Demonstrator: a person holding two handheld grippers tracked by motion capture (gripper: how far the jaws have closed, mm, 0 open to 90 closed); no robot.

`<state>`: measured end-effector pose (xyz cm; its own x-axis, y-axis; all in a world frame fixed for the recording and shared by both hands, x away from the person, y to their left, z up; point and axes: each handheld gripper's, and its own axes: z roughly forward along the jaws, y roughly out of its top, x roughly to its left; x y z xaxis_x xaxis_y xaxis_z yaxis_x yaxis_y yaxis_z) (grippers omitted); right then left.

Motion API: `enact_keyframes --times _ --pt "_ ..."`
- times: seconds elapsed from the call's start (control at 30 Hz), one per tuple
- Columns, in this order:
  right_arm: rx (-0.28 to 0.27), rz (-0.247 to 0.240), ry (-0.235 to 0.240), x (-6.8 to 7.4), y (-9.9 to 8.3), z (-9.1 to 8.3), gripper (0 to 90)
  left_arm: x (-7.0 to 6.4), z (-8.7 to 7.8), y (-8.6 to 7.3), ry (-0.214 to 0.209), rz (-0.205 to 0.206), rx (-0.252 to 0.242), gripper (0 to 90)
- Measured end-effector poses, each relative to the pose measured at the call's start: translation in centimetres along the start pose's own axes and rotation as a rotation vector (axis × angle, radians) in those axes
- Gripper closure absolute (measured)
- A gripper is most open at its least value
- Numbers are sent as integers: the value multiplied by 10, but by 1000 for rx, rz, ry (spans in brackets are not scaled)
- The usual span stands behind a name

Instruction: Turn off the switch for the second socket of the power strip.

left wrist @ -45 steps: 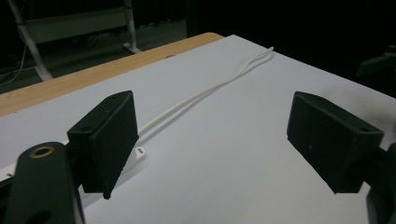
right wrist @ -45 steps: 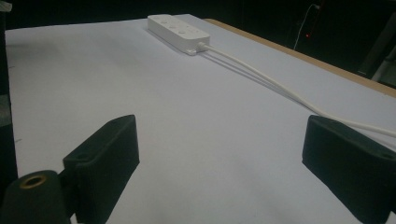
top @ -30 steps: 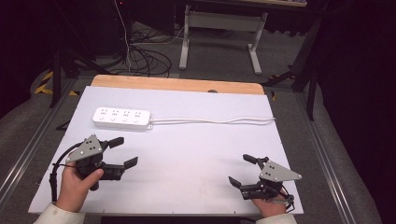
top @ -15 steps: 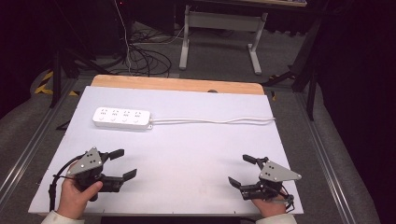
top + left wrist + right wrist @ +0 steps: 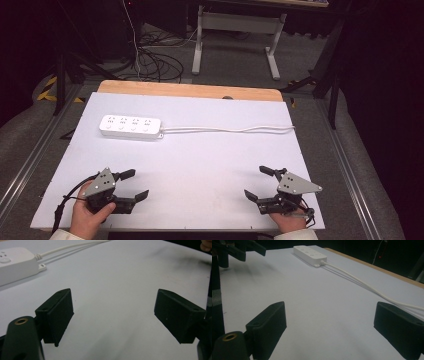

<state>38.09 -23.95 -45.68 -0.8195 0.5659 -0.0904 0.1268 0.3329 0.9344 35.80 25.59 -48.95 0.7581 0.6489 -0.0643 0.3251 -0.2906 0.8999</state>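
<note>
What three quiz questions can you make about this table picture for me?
1. True or false: the left gripper is holding the white power strip.
2. The power strip's cable runs toward which table edge? A) the person's right B) the person's left C) the near edge
3. Fill in: both the left gripper and the right gripper have jaws that are ____.

Key: 1 false; 2 A; 3 open.

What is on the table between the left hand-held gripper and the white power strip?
Nothing: between the left hand-held gripper and the power strip there is just bare white tabletop, as the high view shows.
</note>
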Motion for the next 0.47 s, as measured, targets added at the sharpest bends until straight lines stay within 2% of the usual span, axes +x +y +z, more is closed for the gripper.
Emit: enact_keyframes --times 0.17,0.27,0.47 --pt "1 -1 4 -1 0 1 114 0 6 -3 -11 12 7 170" --pt "3 0 7 0 0 1 114 -2 8 -1 -7 56 36 171" --pt "6 3 7 1 0 2 114 -1 7 -1 10 60 27 170"
